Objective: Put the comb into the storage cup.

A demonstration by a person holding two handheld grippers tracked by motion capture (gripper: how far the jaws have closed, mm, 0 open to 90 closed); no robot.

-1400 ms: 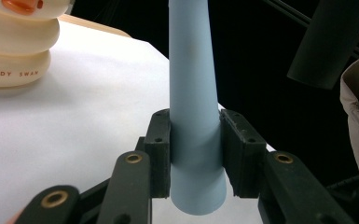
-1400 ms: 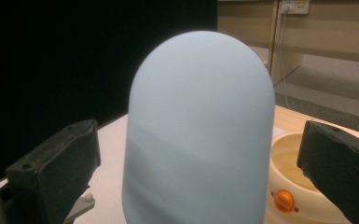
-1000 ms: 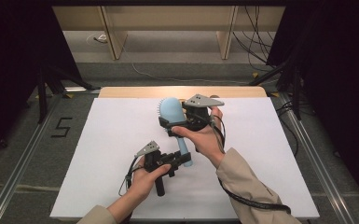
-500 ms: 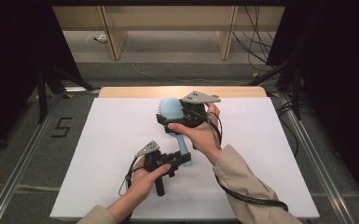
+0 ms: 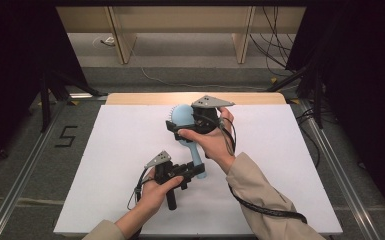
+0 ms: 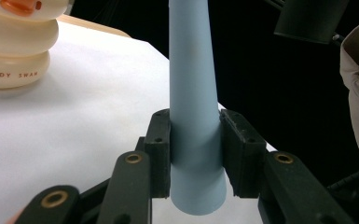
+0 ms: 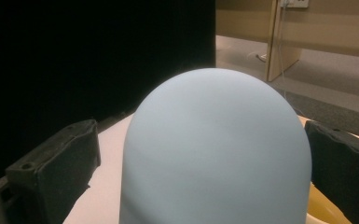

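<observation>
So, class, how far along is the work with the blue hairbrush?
Done: the left hand-held gripper is clamped on the hairbrush handle. In hand: the right hand-held gripper straddles the brush head; contact is unclear. Left: wherever the brush goes next.

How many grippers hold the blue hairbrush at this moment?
2. The left gripper clamps the blue hairbrush at its handle end; the right gripper sits at its head, and whether its pads press there is unclear.
</observation>
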